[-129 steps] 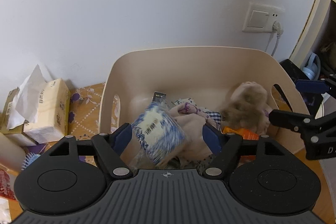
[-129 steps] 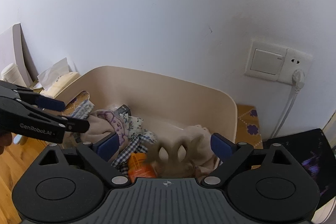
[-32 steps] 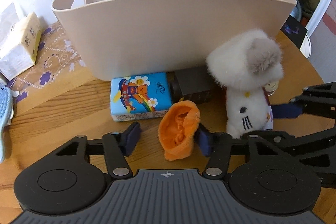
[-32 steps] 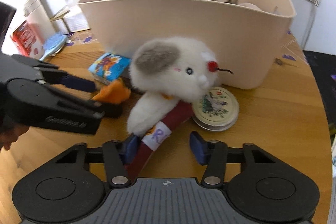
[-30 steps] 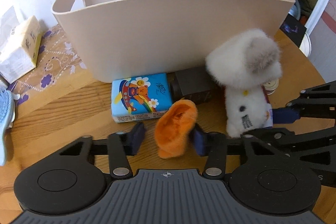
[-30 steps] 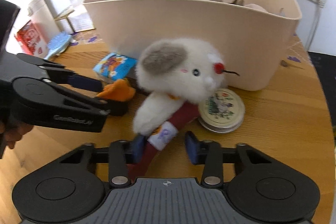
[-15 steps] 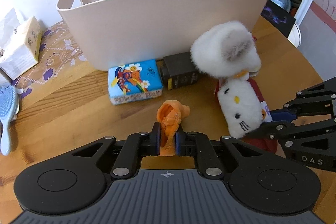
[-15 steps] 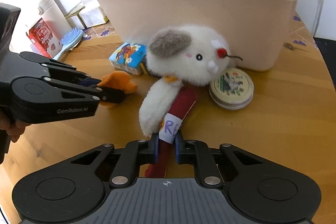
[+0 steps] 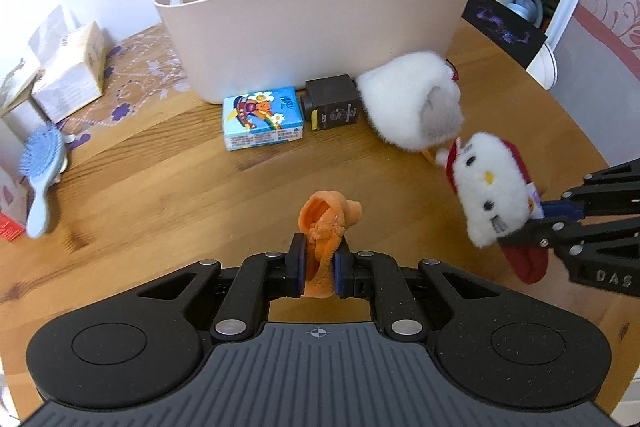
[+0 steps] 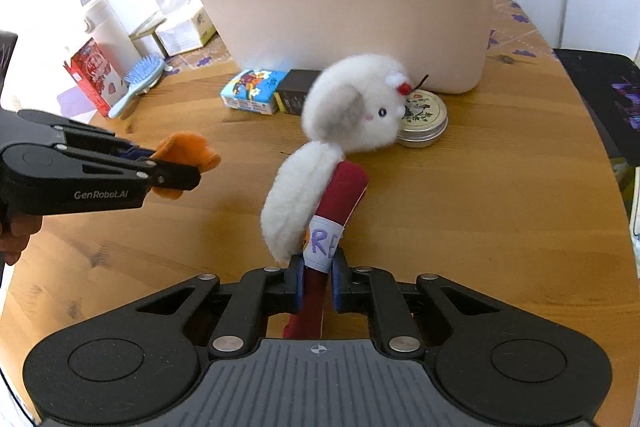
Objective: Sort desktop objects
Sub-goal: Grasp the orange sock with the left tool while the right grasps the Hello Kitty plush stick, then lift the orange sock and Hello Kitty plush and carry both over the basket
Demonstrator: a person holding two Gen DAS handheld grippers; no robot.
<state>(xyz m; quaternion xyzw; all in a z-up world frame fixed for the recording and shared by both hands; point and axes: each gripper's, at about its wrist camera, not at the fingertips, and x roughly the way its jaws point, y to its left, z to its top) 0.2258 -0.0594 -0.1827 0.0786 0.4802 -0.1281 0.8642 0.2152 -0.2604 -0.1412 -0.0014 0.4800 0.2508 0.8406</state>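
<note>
Two grippers work over a round wooden tabletop (image 9: 168, 195) strewn with small things. Low in the centre of the left wrist view, the left gripper (image 9: 319, 270) is clamped tight on a crumpled orange cloth (image 9: 326, 227). At the bottom centre of the right wrist view, the right gripper (image 10: 316, 279) pinches the red, labelled end of a white plush mouse (image 10: 352, 115), whose fluffy head sits near the middle of the frame. A beige tub (image 9: 312, 27) with items inside stands toward the top of both views. Against its front wall lie a blue cartoon-printed pack (image 9: 262, 117) and a dark box (image 9: 332, 103), side by side. A round tin (image 10: 422, 117) rests just right of the mouse's head. At the left edge sit a blue hairbrush (image 9: 40, 175) and a tissue pack (image 9: 72, 75).
</note>
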